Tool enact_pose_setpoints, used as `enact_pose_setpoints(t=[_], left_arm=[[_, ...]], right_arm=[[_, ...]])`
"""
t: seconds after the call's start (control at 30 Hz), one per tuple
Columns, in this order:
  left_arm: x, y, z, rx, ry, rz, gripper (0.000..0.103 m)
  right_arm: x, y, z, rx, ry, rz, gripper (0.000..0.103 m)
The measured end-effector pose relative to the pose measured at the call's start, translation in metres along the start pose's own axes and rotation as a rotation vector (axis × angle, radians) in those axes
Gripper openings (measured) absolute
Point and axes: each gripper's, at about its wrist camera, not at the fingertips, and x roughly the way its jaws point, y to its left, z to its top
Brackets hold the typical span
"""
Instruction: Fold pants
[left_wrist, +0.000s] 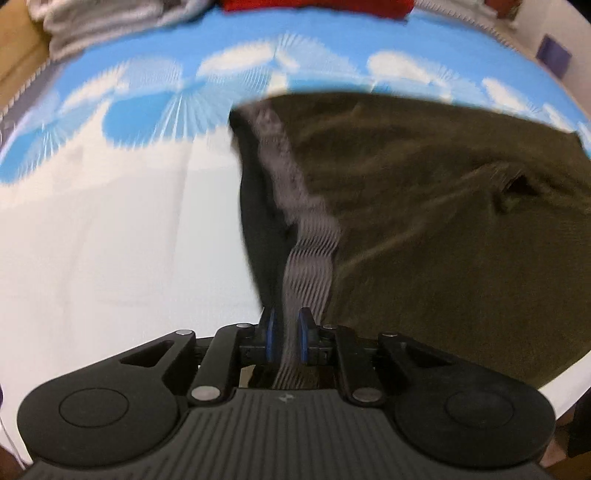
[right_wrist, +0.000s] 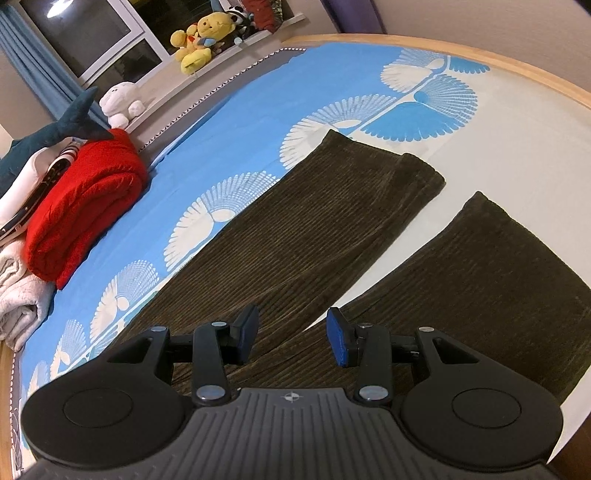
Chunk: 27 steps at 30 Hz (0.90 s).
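Dark olive corduroy pants (left_wrist: 424, 206) lie on the bed. My left gripper (left_wrist: 287, 334) is shut on the striped grey waistband (left_wrist: 308, 254) and holds it lifted; the view is motion-blurred. In the right wrist view both pant legs (right_wrist: 295, 229) lie flat and spread apart, hems toward the far edge. My right gripper (right_wrist: 291, 334) is open and empty, hovering just above the crotch area where the two legs meet.
The bed sheet (right_wrist: 229, 110) is blue and white with fan patterns. A folded red blanket (right_wrist: 85, 206) and white towels (right_wrist: 18, 295) sit at the left. Plush toys (right_wrist: 199, 40) line the windowsill. The wooden bed edge (right_wrist: 517, 74) runs along the right.
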Motion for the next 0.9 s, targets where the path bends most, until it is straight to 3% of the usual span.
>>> enact_pose_setpoints(t=[0.17, 0.23, 0.3, 0.33, 0.4, 0.5, 0.6, 0.9], left_arm=[[-0.004, -0.025, 0.007, 0.070, -0.055, -0.061, 0.025], [0.008, -0.034, 0.005, 0.115, 0.008, -0.049, 0.032], [0.033, -0.040, -0.001, 0.164, 0.141, 0.031, 0.030], [0.039, -0.043, -0.003, 0.194, 0.169, 0.053, 0.031], [0.033, -0.044, 0.003, 0.187, 0.130, 0.052, 0.033], [0.015, -0.038, 0.021, 0.075, 0.034, 0.028, 0.034], [0.004, -0.034, 0.036, -0.008, -0.042, 0.016, 0.048], [-0.012, -0.069, 0.068, -0.036, -0.215, 0.079, 0.050]], right_arm=[[-0.003, 0.003, 0.001, -0.038, -0.021, -0.019, 0.043], [-0.003, 0.005, 0.001, -0.067, -0.027, -0.019, 0.043], [-0.004, 0.008, 0.000, -0.106, -0.037, -0.023, 0.043], [-0.004, 0.009, -0.001, -0.121, -0.041, -0.028, 0.043], [-0.005, 0.011, -0.001, -0.141, -0.049, -0.036, 0.043], [-0.005, 0.010, 0.001, -0.150, -0.050, -0.030, 0.043], [-0.005, 0.012, 0.003, -0.169, -0.056, -0.035, 0.043], [0.001, 0.045, -0.001, -0.283, -0.095, -0.005, 0.043]])
